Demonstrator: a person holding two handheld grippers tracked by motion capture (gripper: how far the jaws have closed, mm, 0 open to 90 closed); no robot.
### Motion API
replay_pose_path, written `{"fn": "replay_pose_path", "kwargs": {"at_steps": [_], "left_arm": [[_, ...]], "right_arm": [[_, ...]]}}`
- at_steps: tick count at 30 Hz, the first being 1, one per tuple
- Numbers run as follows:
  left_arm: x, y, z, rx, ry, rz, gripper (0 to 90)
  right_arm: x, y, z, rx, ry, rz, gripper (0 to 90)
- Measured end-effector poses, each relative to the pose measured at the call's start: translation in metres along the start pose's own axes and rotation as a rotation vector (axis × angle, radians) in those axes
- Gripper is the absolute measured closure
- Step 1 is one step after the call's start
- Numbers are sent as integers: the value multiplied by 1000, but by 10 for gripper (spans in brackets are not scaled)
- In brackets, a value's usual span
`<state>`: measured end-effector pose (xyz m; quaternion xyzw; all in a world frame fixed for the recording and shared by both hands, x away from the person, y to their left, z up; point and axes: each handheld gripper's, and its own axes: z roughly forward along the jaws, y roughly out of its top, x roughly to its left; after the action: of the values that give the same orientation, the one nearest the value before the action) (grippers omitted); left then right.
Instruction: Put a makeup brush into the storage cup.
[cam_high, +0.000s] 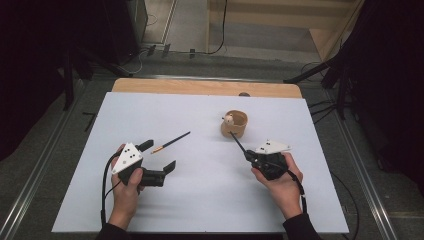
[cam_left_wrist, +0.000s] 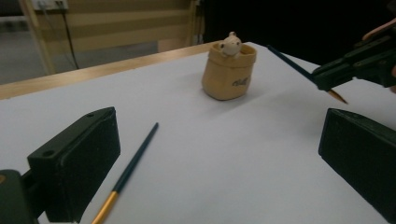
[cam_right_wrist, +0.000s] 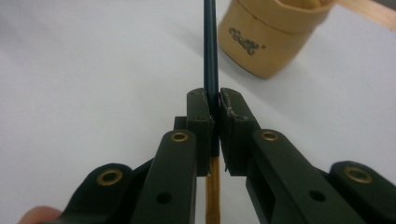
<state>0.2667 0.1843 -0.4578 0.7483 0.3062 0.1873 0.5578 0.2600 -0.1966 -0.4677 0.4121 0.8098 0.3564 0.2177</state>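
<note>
A tan fabric-look holder (cam_high: 235, 125) with a small pale figure at its rim stands right of the table's middle; it also shows in the left gripper view (cam_left_wrist: 229, 72) and the right gripper view (cam_right_wrist: 271, 35). My right gripper (cam_high: 248, 153) is shut on a dark pencil (cam_right_wrist: 210, 46) with a golden end, whose shaft (cam_high: 237, 140) points up toward the holder. A second dark pencil (cam_high: 171, 142) with a golden tip lies flat on the table. My left gripper (cam_high: 159, 155) stands open just below that pencil, which lies near its left jaw (cam_left_wrist: 133, 165).
The white table sheet (cam_high: 200, 200) ends in a wooden strip (cam_high: 205, 87) at the far edge. Beyond it lie floor cables and dark stands. In the left gripper view the right gripper (cam_left_wrist: 359, 63) hangs at the upper right.
</note>
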Motion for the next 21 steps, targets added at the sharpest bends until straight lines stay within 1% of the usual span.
{"fn": "replay_pose_path", "kwargs": {"at_steps": [1,2,3,4,5,6,7,9,10,11,12,13,14,15,16,17,19,21], "left_arm": [[-2,1,1,-1,-11,2,0],[-3,2,2,-3,-30,-1,0],[-4,4,2,-1,-52,-1,0],[-4,4,2,-1,-52,-1,0],[-4,5,3,0,-63,-5,0],[-5,5,4,0,-78,-16,0],[-5,5,5,1,-103,-22,0],[-5,4,6,8,-120,-23,0],[-6,3,7,14,-123,-22,0],[-6,3,7,14,-123,-22,9],[-6,3,8,20,-126,-23,9],[-7,3,9,25,-128,-21,55],[-8,2,9,25,-137,-25,55],[-8,2,10,30,-142,-19,59],[-9,2,10,30,-150,-22,67],[-10,2,11,32,-153,-22,67],[-11,2,12,34,-152,-20,70],[-12,2,13,35,-158,-27,70]], "right_arm": [[2,1,0,-8,4,-13,848],[2,1,0,-8,4,-13,848],[7,2,0,-18,11,-31,848],[7,2,0,-18,11,-31,848],[9,3,1,-27,14,-59,848],[10,4,1,-35,16,-66,848],[12,4,2,-38,25,-70,847],[14,5,2,-40,37,-87,848],[16,5,3,-46,37,-100,848],[16,5,3,-46,37,-100,848],[18,6,3,-47,32,-117,848],[22,7,2,-55,33,-137,848],[22,7,2,-55,33,-137,848],[23,8,2,-63,32,-147,848],[27,9,1,-71,38,-156,848],[27,9,1,-71,38,-156,848],[32,10,0,-88,48,-179,848],[33,11,0,-91,52,-187,848]]}}
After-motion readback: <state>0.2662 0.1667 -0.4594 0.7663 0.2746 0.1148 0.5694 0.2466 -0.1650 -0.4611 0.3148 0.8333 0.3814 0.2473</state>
